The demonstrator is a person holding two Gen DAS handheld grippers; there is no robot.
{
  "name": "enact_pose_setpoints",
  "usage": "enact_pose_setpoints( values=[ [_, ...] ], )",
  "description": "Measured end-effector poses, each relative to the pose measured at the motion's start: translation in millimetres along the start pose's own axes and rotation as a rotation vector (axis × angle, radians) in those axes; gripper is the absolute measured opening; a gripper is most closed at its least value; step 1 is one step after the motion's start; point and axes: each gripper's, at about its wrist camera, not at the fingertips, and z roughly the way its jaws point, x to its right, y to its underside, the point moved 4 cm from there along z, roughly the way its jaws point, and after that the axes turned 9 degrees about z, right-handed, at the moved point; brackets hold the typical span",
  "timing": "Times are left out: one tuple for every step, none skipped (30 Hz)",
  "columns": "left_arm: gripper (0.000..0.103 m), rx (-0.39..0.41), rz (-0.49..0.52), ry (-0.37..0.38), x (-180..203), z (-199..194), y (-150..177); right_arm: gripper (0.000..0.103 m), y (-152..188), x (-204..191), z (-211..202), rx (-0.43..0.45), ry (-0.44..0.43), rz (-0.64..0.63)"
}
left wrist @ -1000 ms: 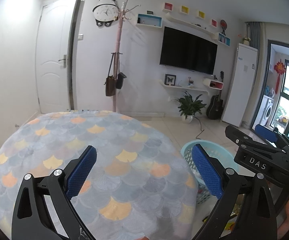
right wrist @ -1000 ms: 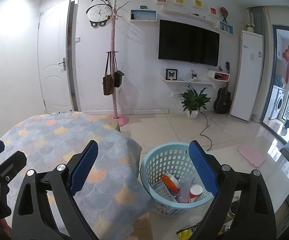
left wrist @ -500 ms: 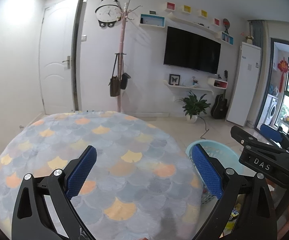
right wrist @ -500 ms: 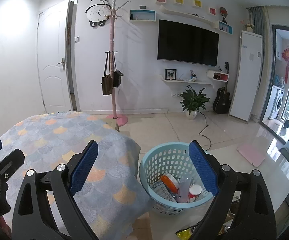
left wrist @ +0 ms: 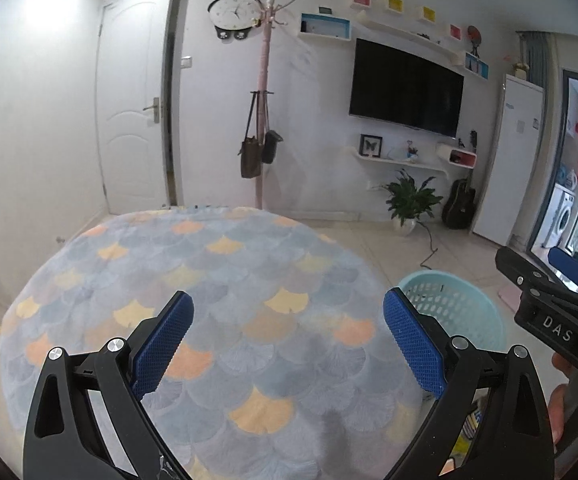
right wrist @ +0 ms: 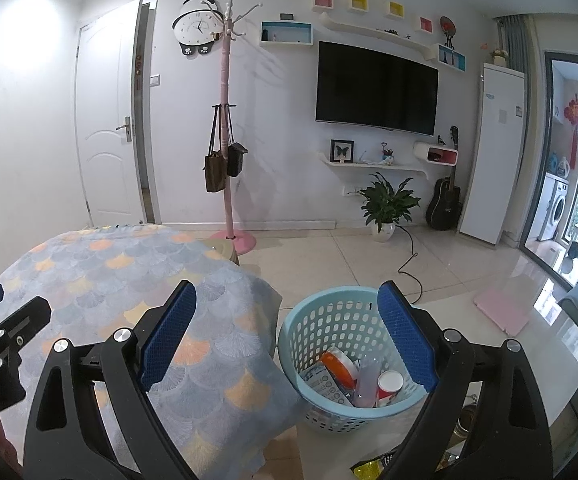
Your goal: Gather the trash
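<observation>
A light blue plastic basket (right wrist: pixel 321 332) stands on the floor right of a table under a scale-patterned cloth (right wrist: pixel 137 280). It holds trash: an orange-and-white packet (right wrist: pixel 339 366), a clear bottle (right wrist: pixel 365 380), a red-and-white cup (right wrist: pixel 389 384) and a blister pack (right wrist: pixel 325 386). My right gripper (right wrist: pixel 285 334) is open and empty, raised between table edge and basket. My left gripper (left wrist: pixel 287 342) is open and empty above the cloth (left wrist: pixel 209 280). The basket (left wrist: pixel 457 312) shows at its right. A yellow wrapper (right wrist: pixel 373 466) lies on the floor at the bottom edge.
A pink coat stand with bags (right wrist: pixel 229 152) stands behind the table by a white door (right wrist: pixel 109 136). A potted plant (right wrist: pixel 385 208), a guitar (right wrist: pixel 445 200) and a cable (right wrist: pixel 409 260) are by the TV wall. A pink mat (right wrist: pixel 501 312) lies right.
The left gripper has shifted a little left, so the basket sits further right in its view. The right gripper has barely moved. Both stay open and empty.
</observation>
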Motion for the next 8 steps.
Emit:
enact_pose_setpoints(
  values=[
    [0.093,-0.008,-0.001,0.003,0.4,0.9,-0.3,0.088,-0.3,1.1,0.2,0.000,0.007,0.000],
    [0.093,-0.017,-0.006,0.006,-1.3,2.1,0.1,0.088,-0.4,2.7,1.3,0.000,0.016,0.000],
    [0.093,-0.018,-0.009,0.006,-1.6,2.1,0.3,0.088,-0.5,3.8,2.6,0.000,0.018,0.002],
    [0.093,-0.015,-0.010,0.004,-2.2,1.7,0.3,0.088,-0.6,5.3,3.5,-0.002,0.018,0.006],
    [0.093,-0.012,-0.010,-0.006,-3.7,1.5,-0.1,0.088,-0.7,6.7,4.7,-0.005,0.017,0.012],
    [0.093,-0.013,-0.012,-0.014,-3.5,1.7,-0.2,0.088,0.1,6.5,5.6,-0.007,0.016,0.014],
    [0.093,-0.014,-0.017,-0.021,-4.7,1.7,-0.2,0.088,0.3,6.7,6.1,-0.008,0.015,0.015],
    [0.093,-0.013,-0.021,-0.017,-5.0,1.3,-0.2,0.088,0.4,6.8,6.6,-0.007,0.016,0.014]
  ],
)
